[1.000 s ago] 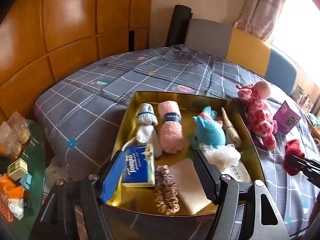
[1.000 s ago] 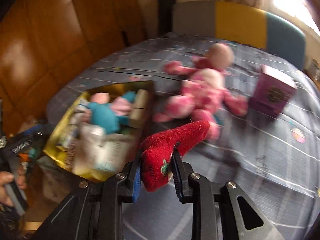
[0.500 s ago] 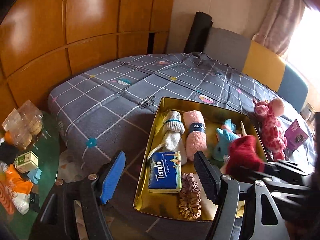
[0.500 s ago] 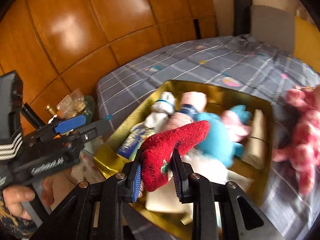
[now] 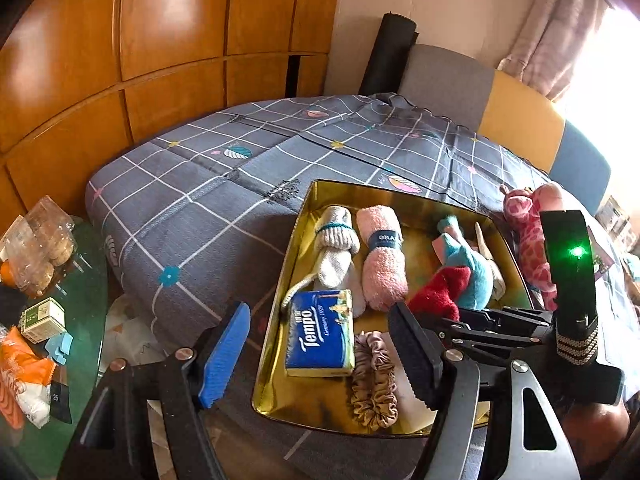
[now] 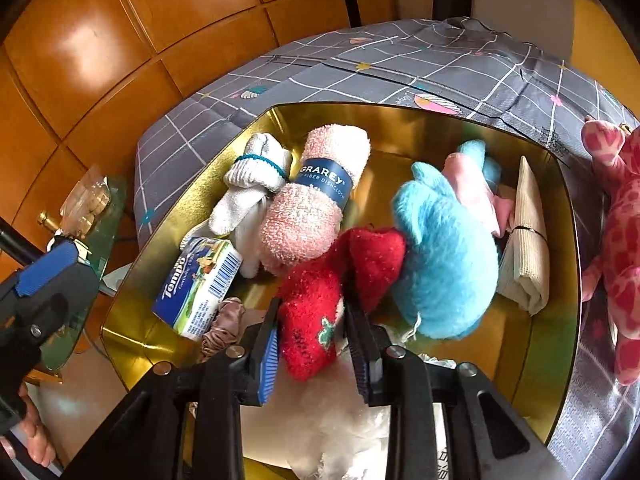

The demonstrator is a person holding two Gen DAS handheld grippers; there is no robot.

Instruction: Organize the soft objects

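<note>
A: What is lying where, starting with the big things?

B: The bed under its grey checked cover (image 5: 192,216) is carrying a shallow gold metal tray (image 6: 400,120). The right gripper (image 6: 312,340) is hanging over the near middle of that tray, and the fuzzy red sock with a small strawberry patch (image 6: 320,300) is sitting right between its fingers, straight ahead of the camera.

A: Which way is the sock running?

B: Its long axis is running away from the gripper toward the far rim, with the toe end folding over against the blue plush toy (image 6: 444,264) on one side and the rolled pink dishcloth with a navy paper band (image 6: 316,204) on the other.

A: Is the right gripper clamping it?

B: Its jaws are opening. The blue pad is lying against the sock's flank, so I am judging it as barely held and about to drop into that gap.

A: And the left gripper (image 5: 320,352)?

B: It is standing open and empty at the tray's near corner, above the blue Tempo tissue pack (image 5: 320,332). The right hand is much the nearer.

A: How is the sock looking?

B: Plush, limp, bright red, bending under its own weight.
</note>
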